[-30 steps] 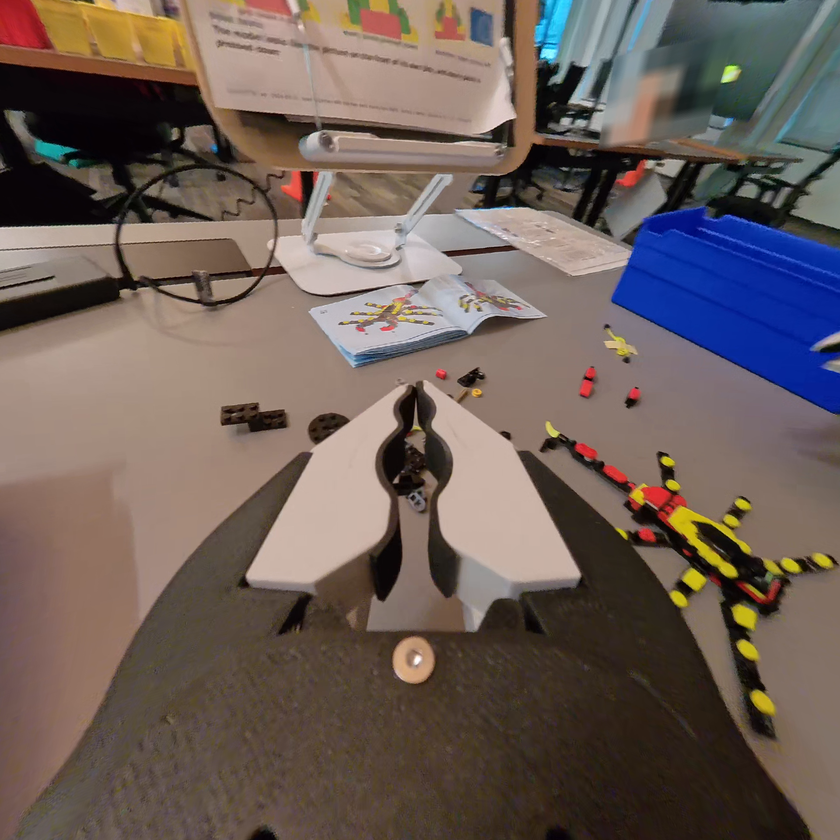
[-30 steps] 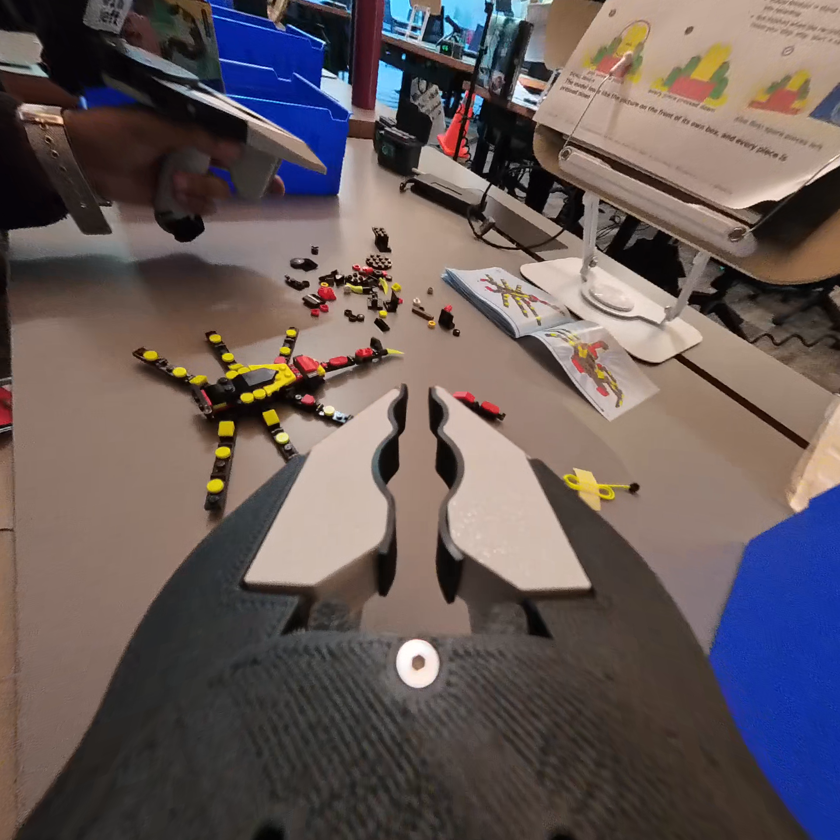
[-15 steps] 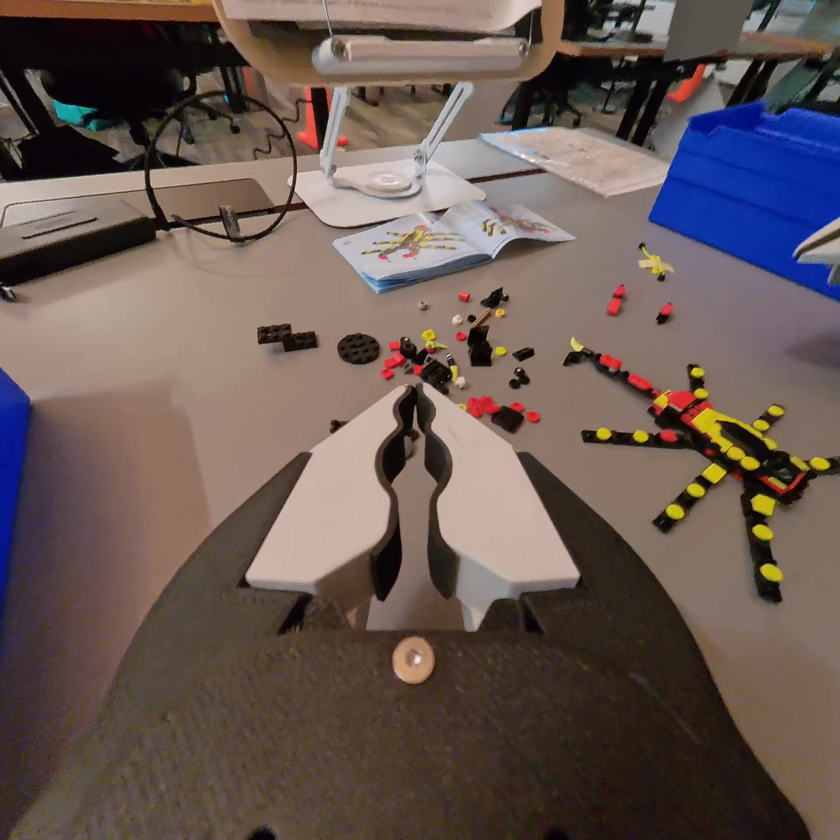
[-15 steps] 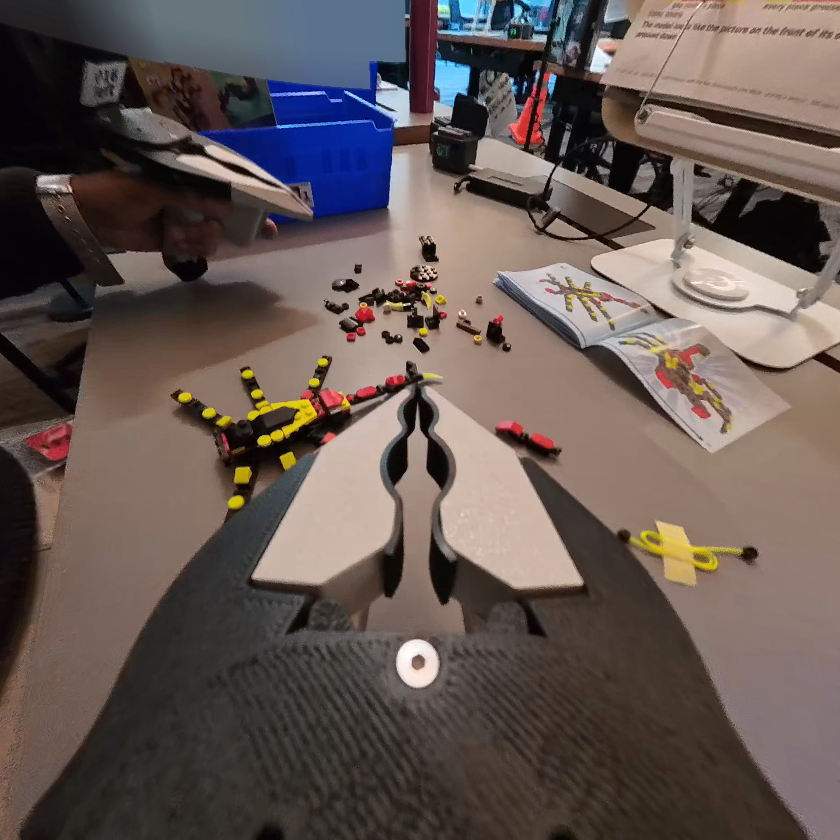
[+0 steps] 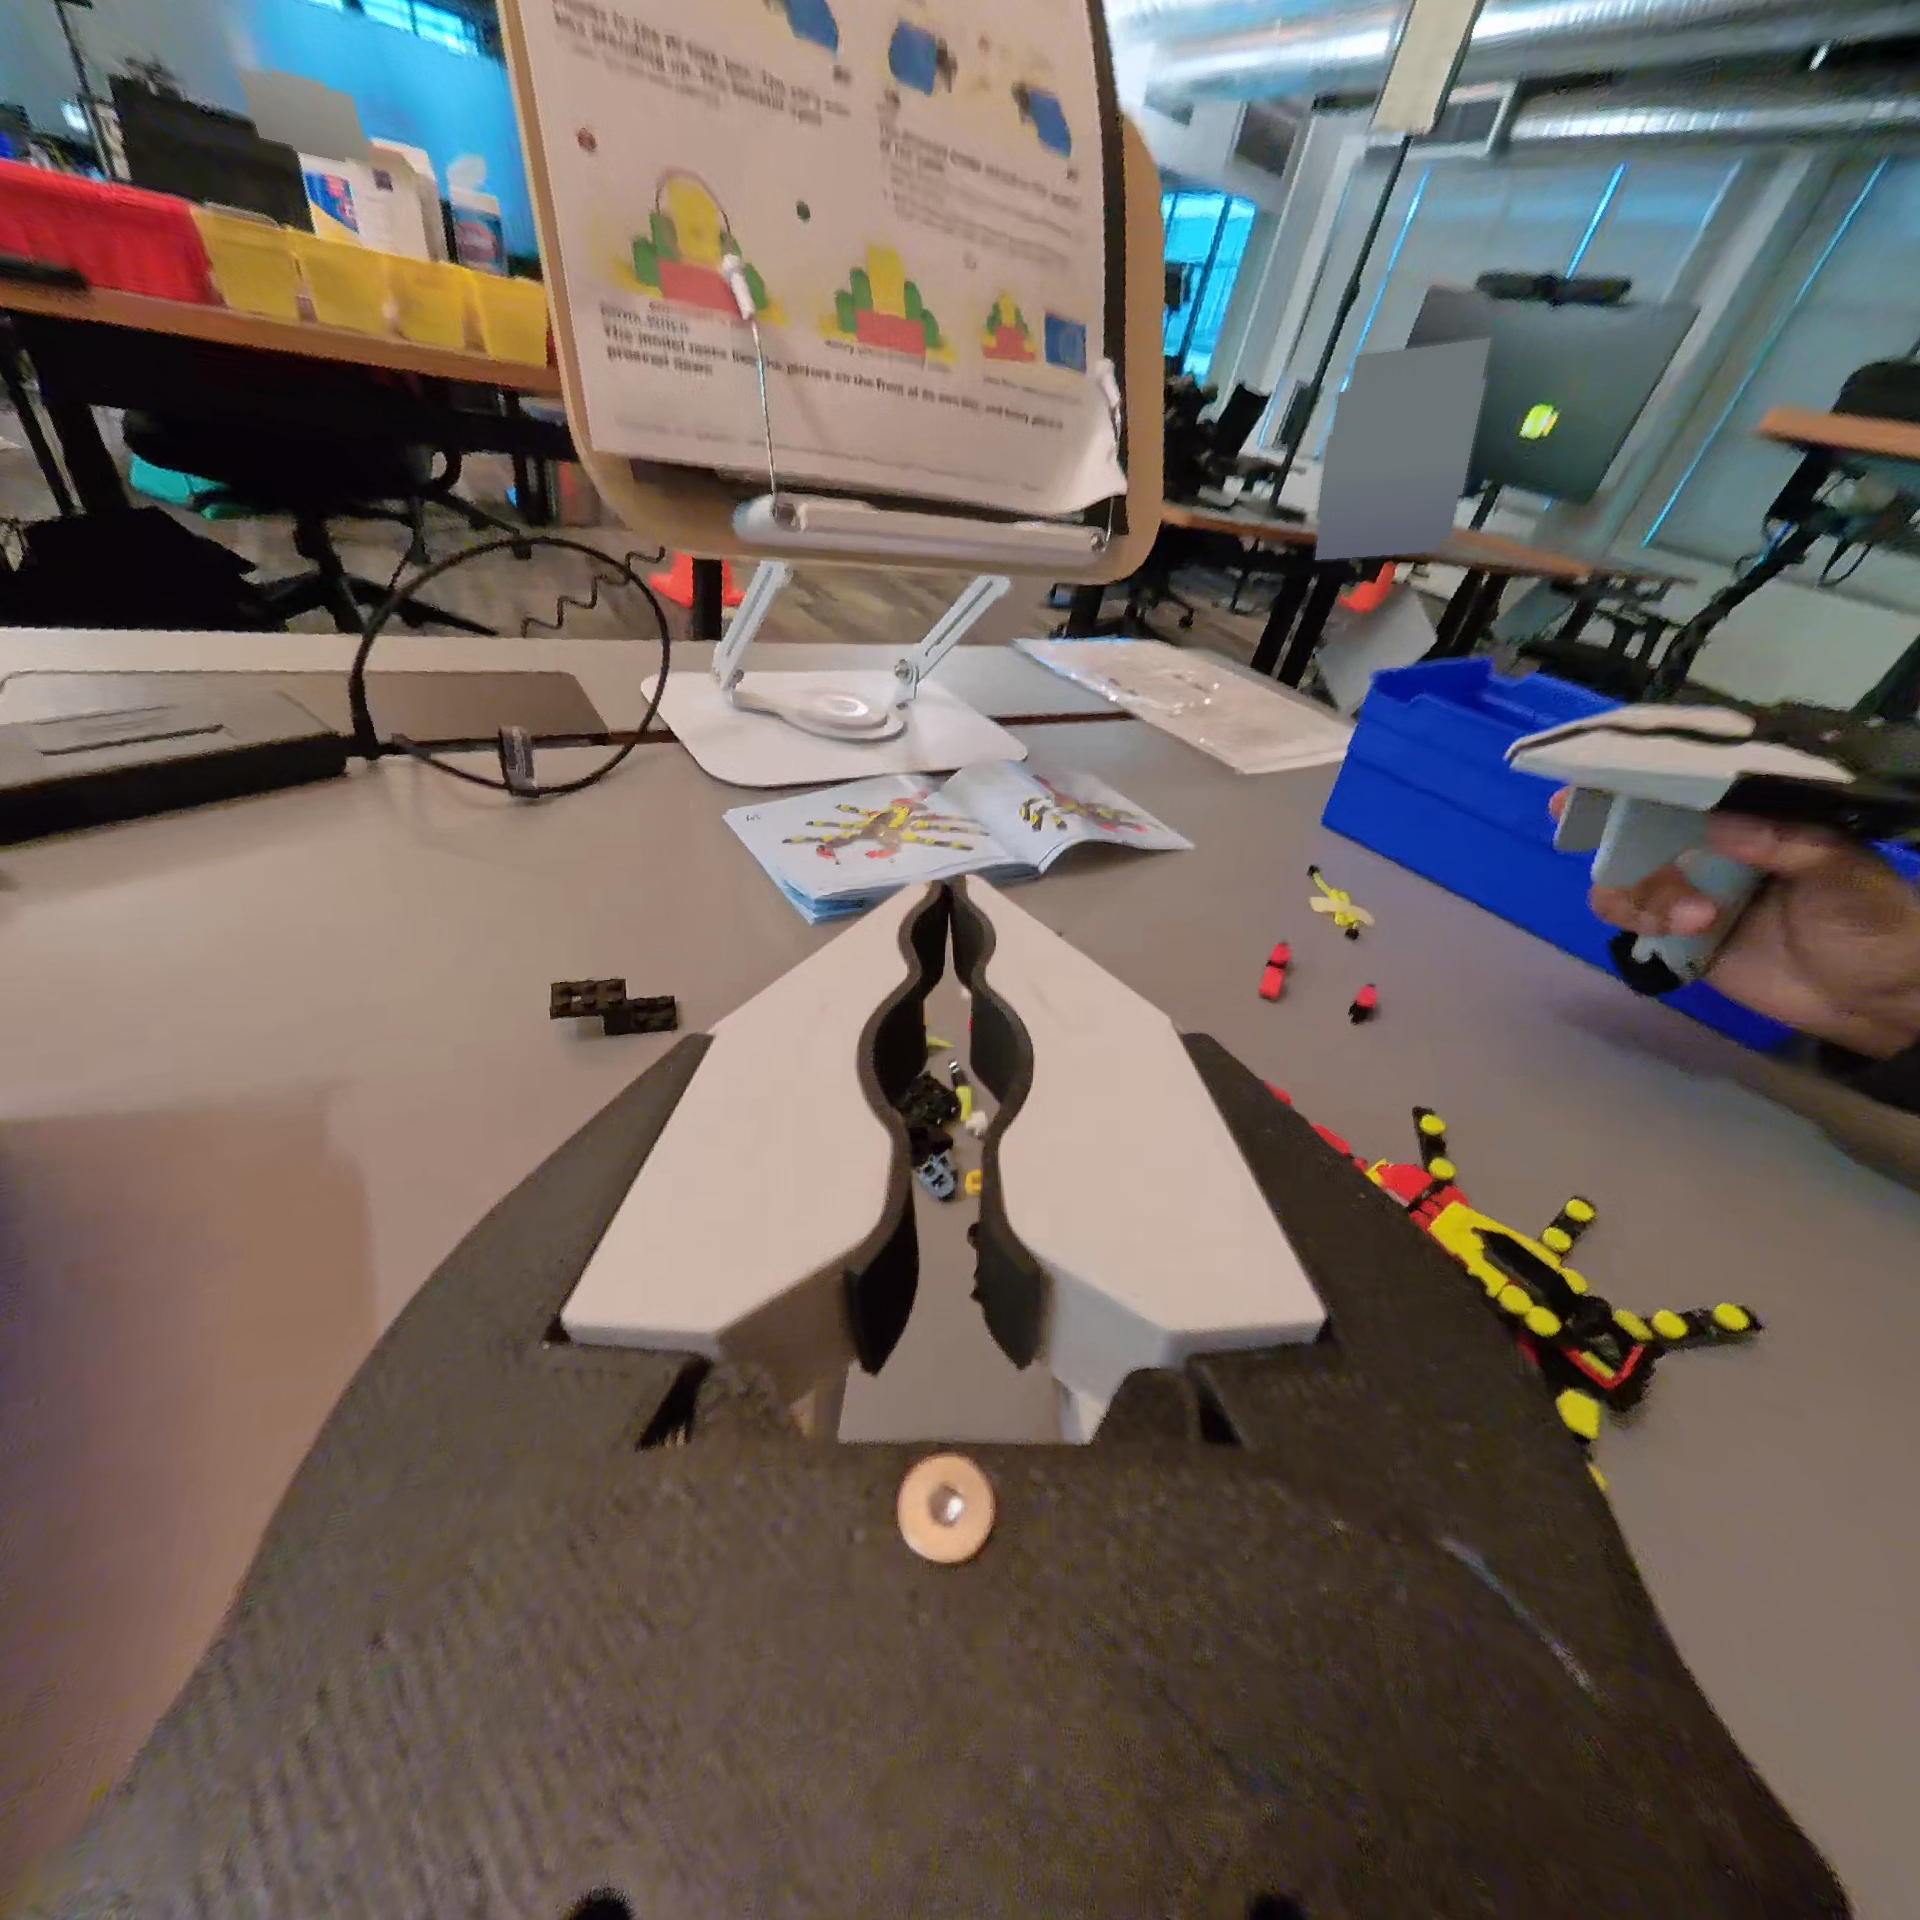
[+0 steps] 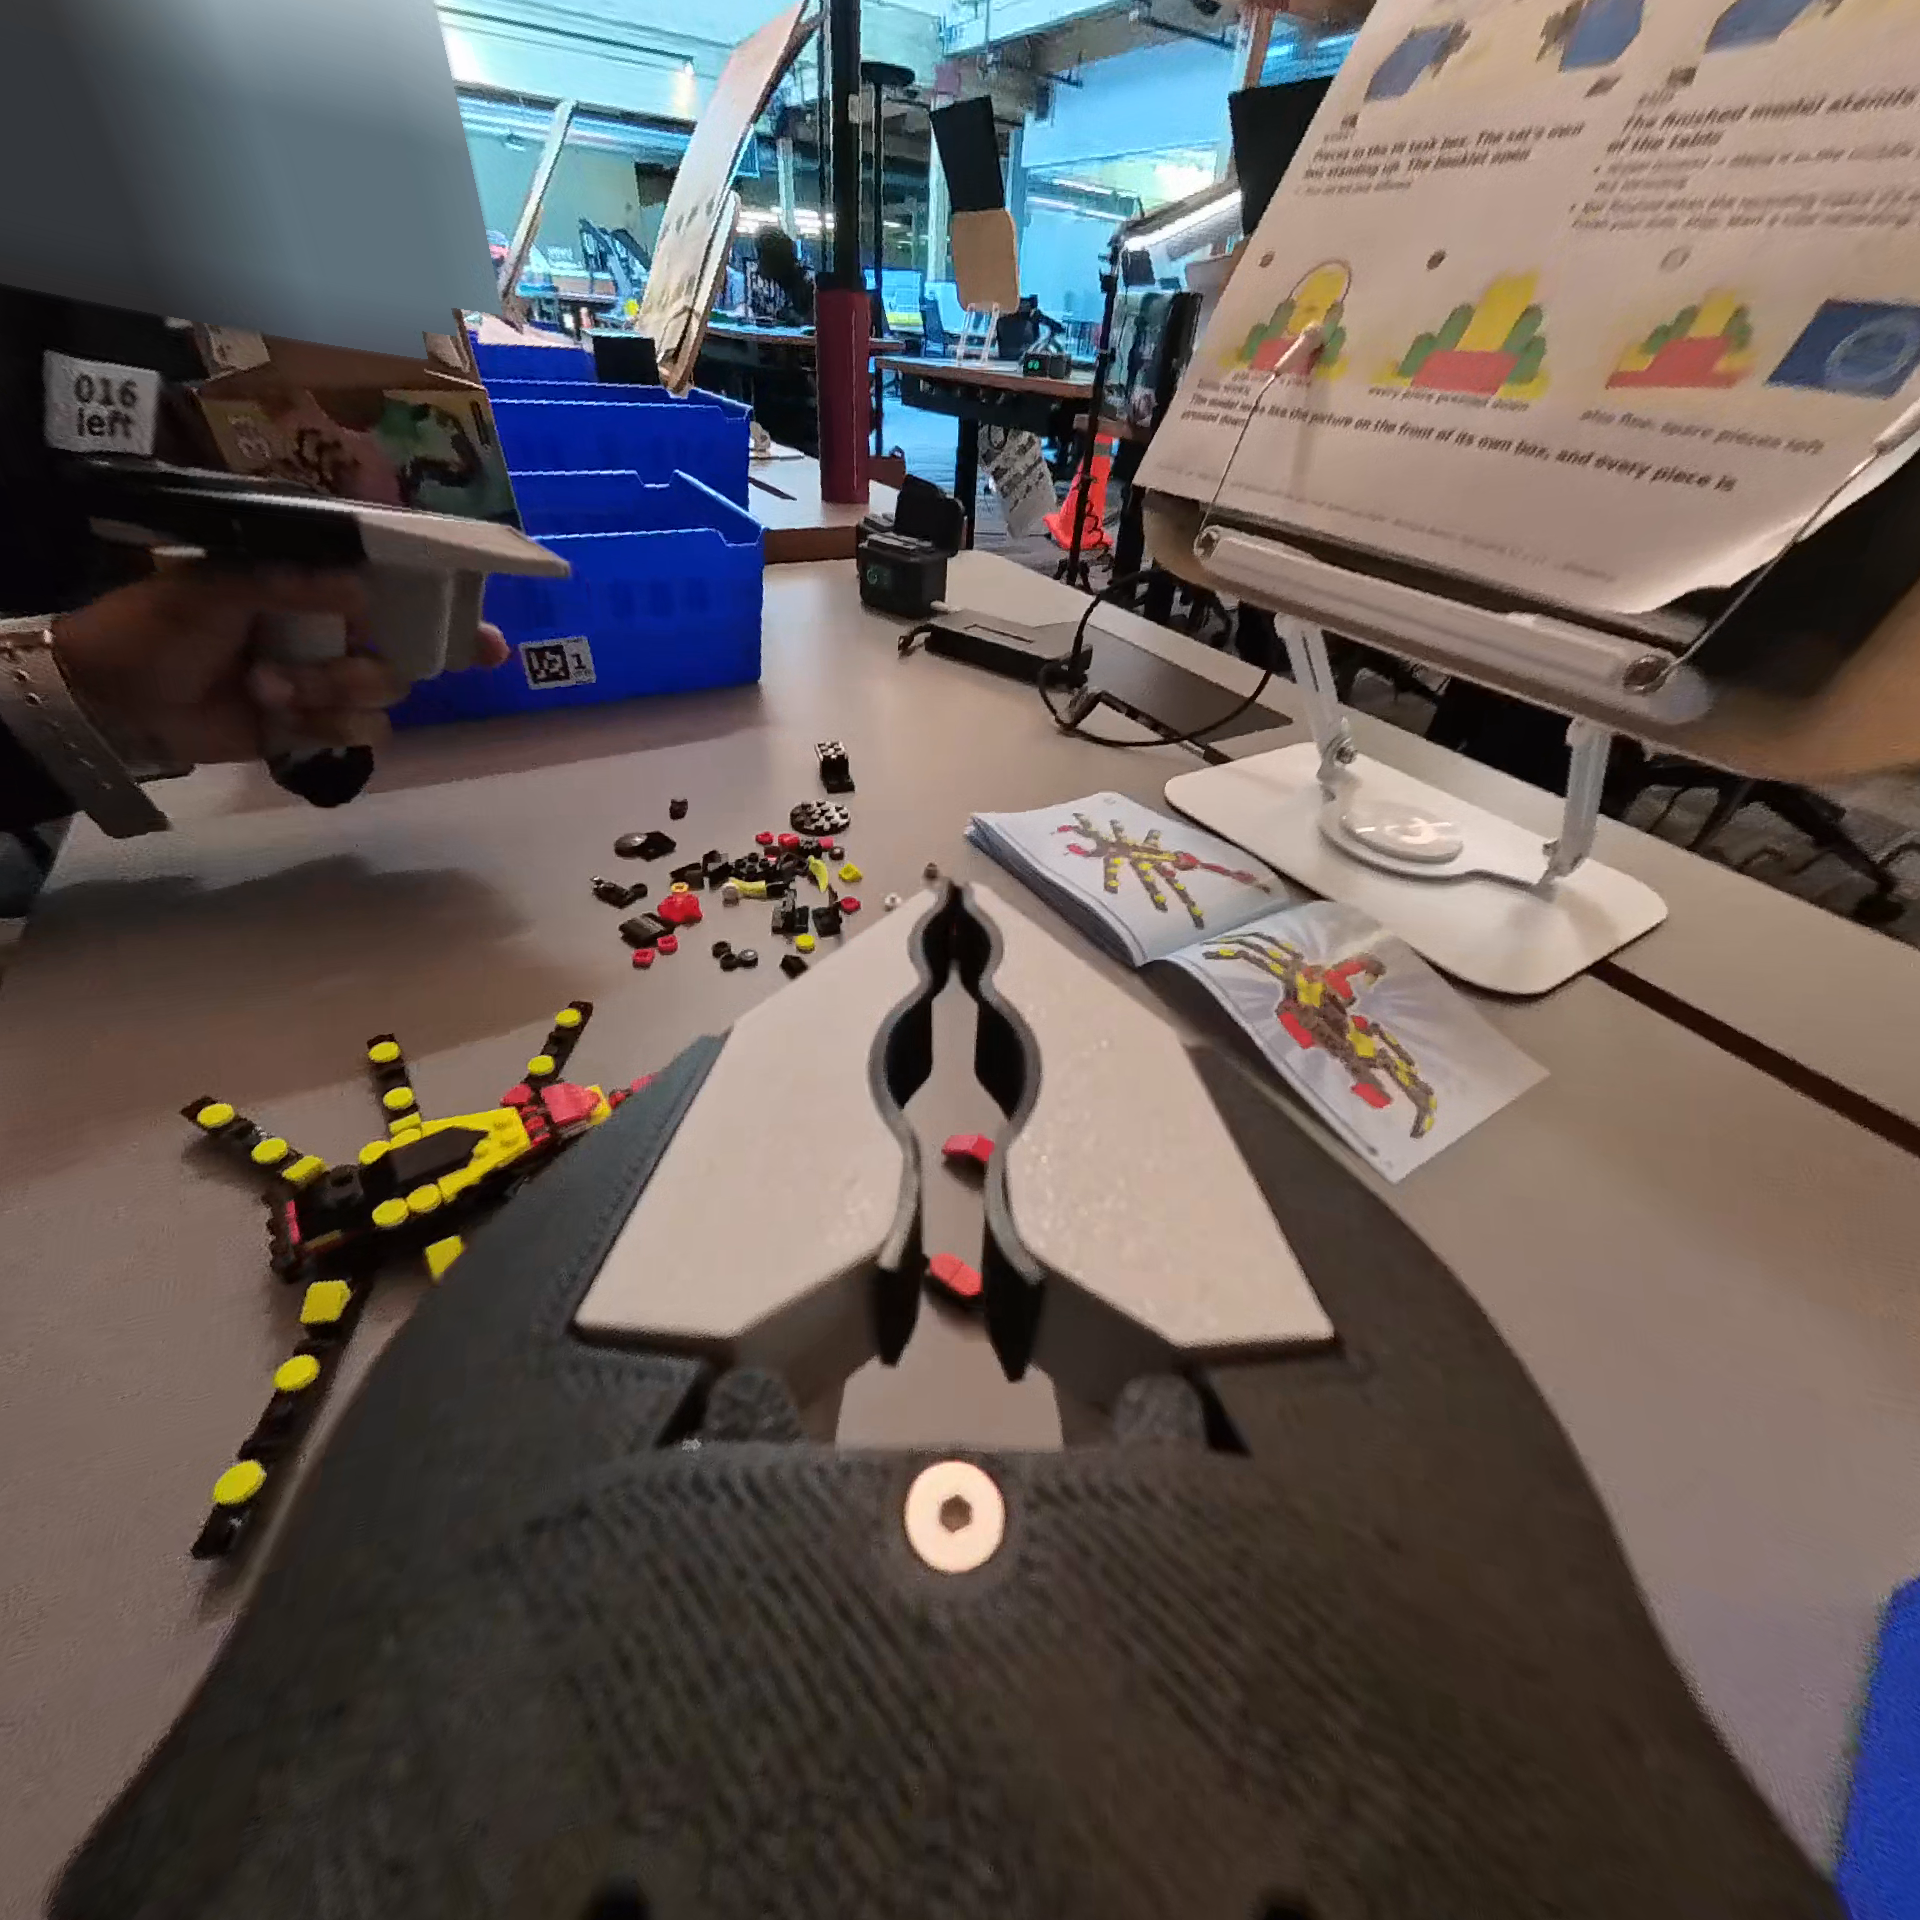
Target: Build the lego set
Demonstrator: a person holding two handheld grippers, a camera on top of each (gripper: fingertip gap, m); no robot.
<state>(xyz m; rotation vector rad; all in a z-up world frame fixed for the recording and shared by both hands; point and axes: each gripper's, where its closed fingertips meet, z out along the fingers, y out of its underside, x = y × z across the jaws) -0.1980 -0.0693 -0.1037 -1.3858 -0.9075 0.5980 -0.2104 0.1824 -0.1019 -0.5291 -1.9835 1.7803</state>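
A black, yellow and red lego spider model point(image 5: 1507, 1268) lies flat on the grey table; it also shows in the right wrist view point(image 6: 416, 1164). A pile of small loose lego pieces point(image 6: 748, 883) lies beyond it. My left gripper point(image 5: 951, 896) is shut and empty, held above the pile, and some pieces point(image 5: 935, 1132) show through its finger gap. My right gripper point(image 6: 954, 906) is shut and empty above two red pieces point(image 6: 966, 1148) on the table. Each gripper shows in the other's view, held in a hand: the right point(image 5: 1662, 748), the left point(image 6: 457, 540).
An open instruction booklet point(image 5: 956, 831) lies before a white document stand point(image 5: 831, 717). Blue bins stand at both table ends point(image 5: 1475, 790) point(image 6: 623, 540). Two black bricks point(image 5: 613, 1006), two red pieces point(image 5: 1276, 969) and a yellow string piece point(image 5: 1340, 909) lie apart. A black adapter with cable point(image 6: 997, 639) lies behind. About 25 cm separates my left fingertips from my right.
My right gripper has closed from slightly open to shut and moved forward over the red pieces. My left gripper dipped toward the pile, then tilted back up and moved over it.
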